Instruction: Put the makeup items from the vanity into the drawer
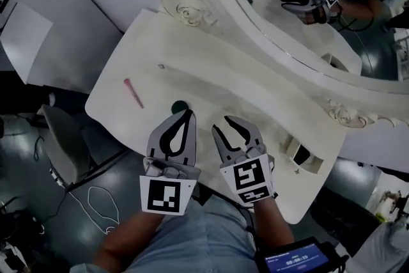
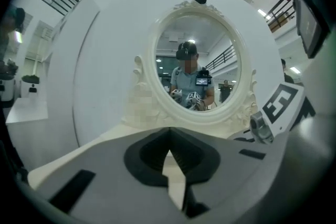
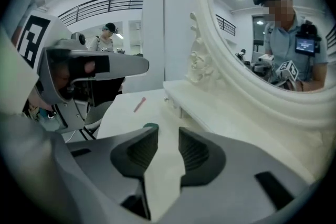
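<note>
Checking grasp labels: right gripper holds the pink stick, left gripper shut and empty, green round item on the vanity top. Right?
No: the right gripper view shows the right gripper open and empty; the pink stick lies on the vanity top. The left gripper is shut and empty, the green round item on the top, as stated.

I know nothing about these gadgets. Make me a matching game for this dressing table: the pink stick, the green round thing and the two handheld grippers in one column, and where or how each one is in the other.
Things:
1. pink stick
2. green round item
3. left gripper
4. right gripper

Place or state:
A. fingers apart, nothing between them
B. lying alone, farthest left in the head view
C. fingers closed together, empty
D. just beyond the left gripper's tip

Pairs: 1-B, 2-D, 3-C, 4-A
</note>
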Demonstrator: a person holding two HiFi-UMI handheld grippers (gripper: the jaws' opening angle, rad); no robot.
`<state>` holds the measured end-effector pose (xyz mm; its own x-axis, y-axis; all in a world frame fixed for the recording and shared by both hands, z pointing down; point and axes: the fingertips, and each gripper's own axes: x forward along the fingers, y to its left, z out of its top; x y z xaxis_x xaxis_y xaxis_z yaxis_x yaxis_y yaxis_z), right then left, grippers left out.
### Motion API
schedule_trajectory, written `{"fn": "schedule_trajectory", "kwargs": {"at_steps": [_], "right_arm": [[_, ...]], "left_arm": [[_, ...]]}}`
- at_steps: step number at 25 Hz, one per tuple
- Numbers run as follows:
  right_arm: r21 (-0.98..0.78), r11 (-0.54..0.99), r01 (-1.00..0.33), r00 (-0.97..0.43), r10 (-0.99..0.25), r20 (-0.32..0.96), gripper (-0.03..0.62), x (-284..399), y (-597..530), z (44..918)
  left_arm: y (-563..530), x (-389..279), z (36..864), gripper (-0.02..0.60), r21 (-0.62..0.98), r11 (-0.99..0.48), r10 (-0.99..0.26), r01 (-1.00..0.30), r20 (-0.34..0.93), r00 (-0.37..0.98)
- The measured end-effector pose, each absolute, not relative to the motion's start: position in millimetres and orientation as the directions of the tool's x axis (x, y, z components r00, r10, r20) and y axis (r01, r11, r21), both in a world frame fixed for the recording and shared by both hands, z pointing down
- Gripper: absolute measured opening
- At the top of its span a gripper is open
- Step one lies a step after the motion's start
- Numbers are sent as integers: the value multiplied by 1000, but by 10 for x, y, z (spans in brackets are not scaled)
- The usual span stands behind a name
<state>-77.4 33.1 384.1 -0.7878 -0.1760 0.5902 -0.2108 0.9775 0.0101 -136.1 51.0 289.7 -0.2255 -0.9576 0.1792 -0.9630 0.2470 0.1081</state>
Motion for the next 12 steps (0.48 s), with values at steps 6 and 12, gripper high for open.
{"fn": "schedule_trajectory", "kwargs": {"at_steps": [6,12], "right_arm": [[1,997,-83,-797,-67,600,120,-1550,672,3924],[-16,999,28,-789,32,614,120,-2224,1006,4040]], "left_arm": [[981,-2094,2960,0,113,391,-909,-914,202,-364],[1362,-2738,3056,0,122,498,-857,-859,222,-465]]}}
